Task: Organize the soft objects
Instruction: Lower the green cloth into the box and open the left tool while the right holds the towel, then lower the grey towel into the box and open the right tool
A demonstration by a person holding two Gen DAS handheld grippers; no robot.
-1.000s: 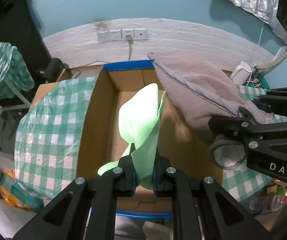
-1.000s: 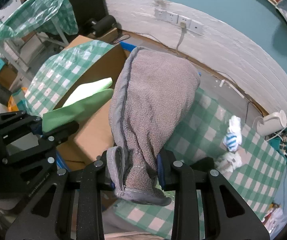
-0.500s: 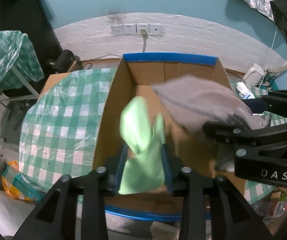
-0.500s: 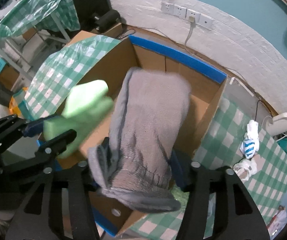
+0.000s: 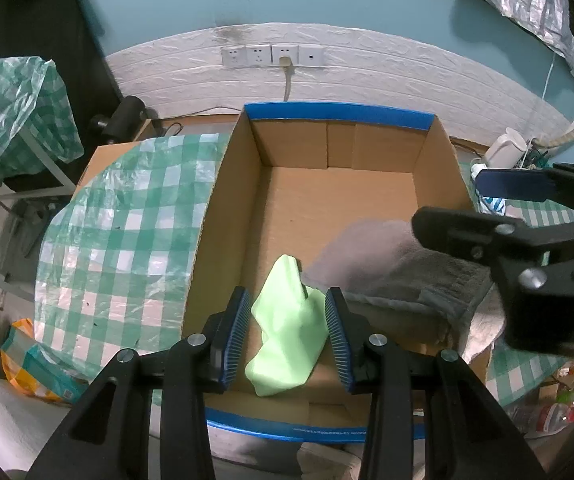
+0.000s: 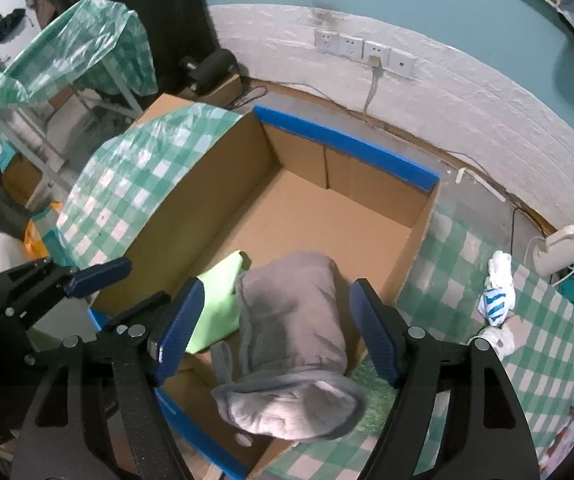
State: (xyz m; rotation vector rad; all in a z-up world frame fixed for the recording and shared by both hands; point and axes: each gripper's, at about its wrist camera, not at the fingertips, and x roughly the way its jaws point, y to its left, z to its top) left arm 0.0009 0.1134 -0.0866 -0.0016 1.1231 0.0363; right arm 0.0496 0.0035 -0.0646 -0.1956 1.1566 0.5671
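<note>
Over the cardboard box [image 5: 343,216], the left gripper [image 5: 287,332] stands spread, its pads clear of the green cloth [image 5: 287,336] lying on the box floor, apparently released for storage. Beside it, the right gripper's [image 6: 279,332] jaws are opening around the grey towel [image 6: 291,340], which slumps over the box's near wall.

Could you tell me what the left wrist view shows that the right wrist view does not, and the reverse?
Only the left wrist view shows the green cloth lying loose between the left gripper pads. Only the right wrist view shows the grey towel's rolled end draped over the box's near corner, between the right gripper's opening jaws, untouched by either pad. Both show the cardboard box with its blue-taped rim, both cloths and the wall sockets.
</note>
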